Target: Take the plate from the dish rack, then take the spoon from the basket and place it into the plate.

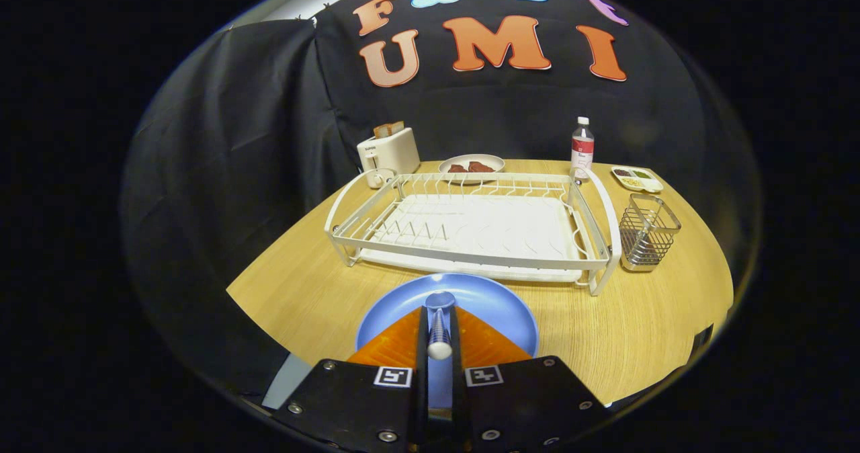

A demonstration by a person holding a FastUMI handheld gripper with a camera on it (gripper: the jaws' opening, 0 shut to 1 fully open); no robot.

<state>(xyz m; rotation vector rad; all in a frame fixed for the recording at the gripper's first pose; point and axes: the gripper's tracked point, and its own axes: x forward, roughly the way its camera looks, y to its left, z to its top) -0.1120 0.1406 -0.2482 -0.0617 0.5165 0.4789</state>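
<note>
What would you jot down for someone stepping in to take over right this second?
Hand-held gripper: fingers closed on the spoon, held over the blue plate, bowl end pointing away.
Plate: out of the dish rack, lying on the table just in front of it.
Wire basket: right of the rack, nothing visible in it.
Done: plate taken out, spoon fetched.
Left: set the spoon down in the plate, open the fingers and pull back.
</note>
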